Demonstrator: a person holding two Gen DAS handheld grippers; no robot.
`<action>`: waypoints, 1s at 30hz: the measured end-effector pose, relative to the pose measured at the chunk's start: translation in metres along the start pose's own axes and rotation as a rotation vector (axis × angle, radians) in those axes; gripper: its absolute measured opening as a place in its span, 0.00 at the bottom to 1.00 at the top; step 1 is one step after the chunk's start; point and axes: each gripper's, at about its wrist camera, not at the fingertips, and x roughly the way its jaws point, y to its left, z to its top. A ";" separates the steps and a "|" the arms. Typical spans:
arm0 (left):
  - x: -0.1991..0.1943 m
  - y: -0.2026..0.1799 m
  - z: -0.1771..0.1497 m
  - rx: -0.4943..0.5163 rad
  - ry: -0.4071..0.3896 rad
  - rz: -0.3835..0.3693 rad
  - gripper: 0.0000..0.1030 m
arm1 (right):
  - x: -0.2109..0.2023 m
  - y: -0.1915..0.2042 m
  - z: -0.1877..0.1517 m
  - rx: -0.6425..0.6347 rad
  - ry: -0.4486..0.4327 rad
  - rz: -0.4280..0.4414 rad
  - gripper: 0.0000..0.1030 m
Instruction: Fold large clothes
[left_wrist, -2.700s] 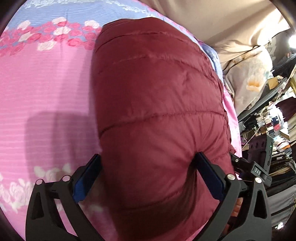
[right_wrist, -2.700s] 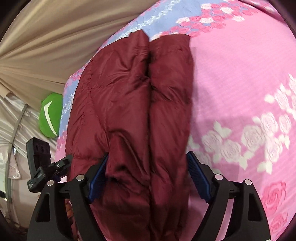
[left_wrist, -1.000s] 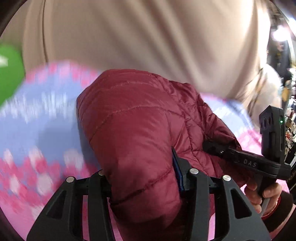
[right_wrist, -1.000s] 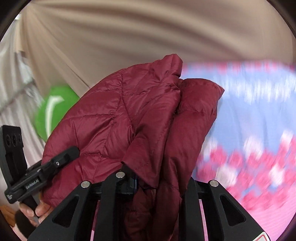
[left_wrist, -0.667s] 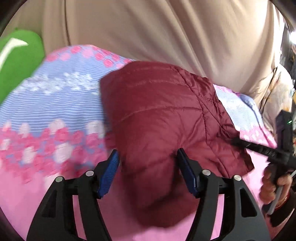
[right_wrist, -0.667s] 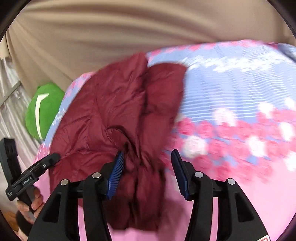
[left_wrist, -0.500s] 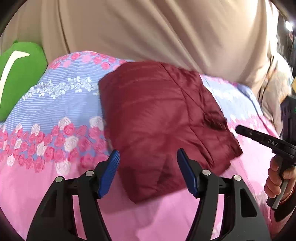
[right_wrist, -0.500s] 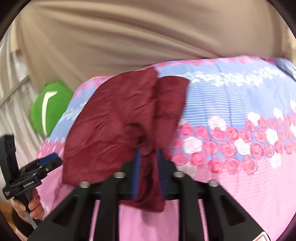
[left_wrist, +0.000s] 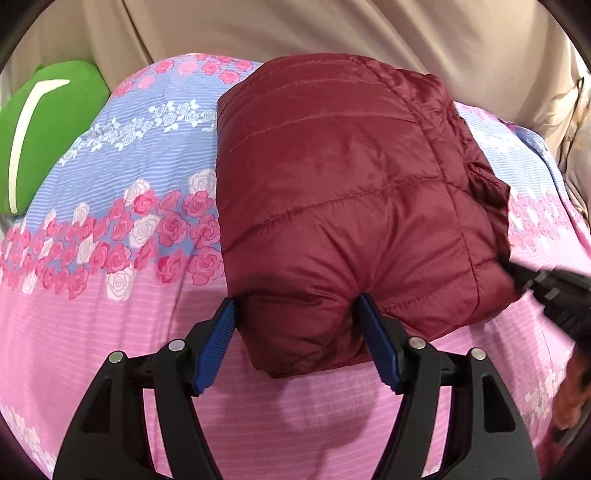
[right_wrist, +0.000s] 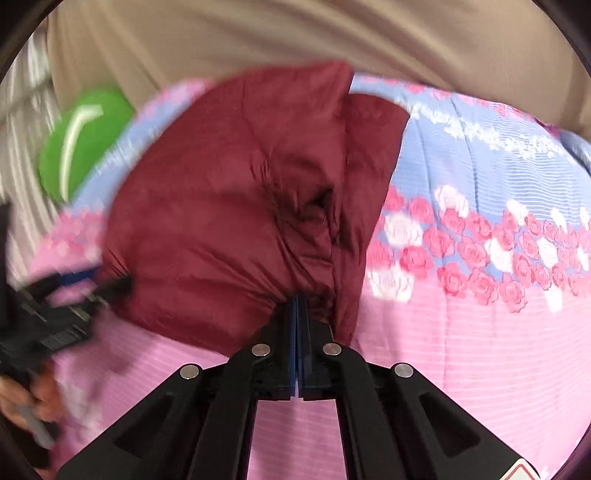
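A green cushion (left_wrist: 40, 129) with a white stripe lies at the far left edge of the bed, against the beige curtain (left_wrist: 295, 29). Next to it spreads the bedsheet (left_wrist: 110, 295), blue with rose bands farther away and pink close to the cameras. In the middle of the bed lies the jacket (left_wrist: 351, 192), a dark red quilted one, folded into a thick block that rests flat on the sheet.

The left tool (left_wrist: 297, 341) hangs over the jacket's near left corner. Its fingers have just been opening and now stand apart, one blue pad (left_wrist: 216, 345) on each side of the corner; whether the pads touch the fabric cannot be told.

To the right, the right tool (right_wrist: 297, 301) has just been closing, and its fingers are pressed together at the jacket's near edge, beside the fold where two layers meet. Whether a bit of fabric is pinched between the pads cannot be told; the fabric bunches right at the tips. In the right wrist view the left tool appears blurred at the left edge, with the hand (right_wrist: 26, 402) gripping its handle.
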 end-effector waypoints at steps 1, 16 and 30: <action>0.002 0.000 0.000 -0.009 0.011 -0.010 0.65 | 0.010 0.001 -0.005 -0.009 0.012 -0.015 0.00; -0.034 -0.027 -0.021 -0.018 -0.040 0.036 0.79 | -0.072 0.000 -0.029 0.037 -0.094 -0.080 0.27; -0.016 -0.066 -0.073 -0.013 -0.033 0.129 0.87 | -0.051 0.001 -0.080 0.083 -0.064 -0.124 0.53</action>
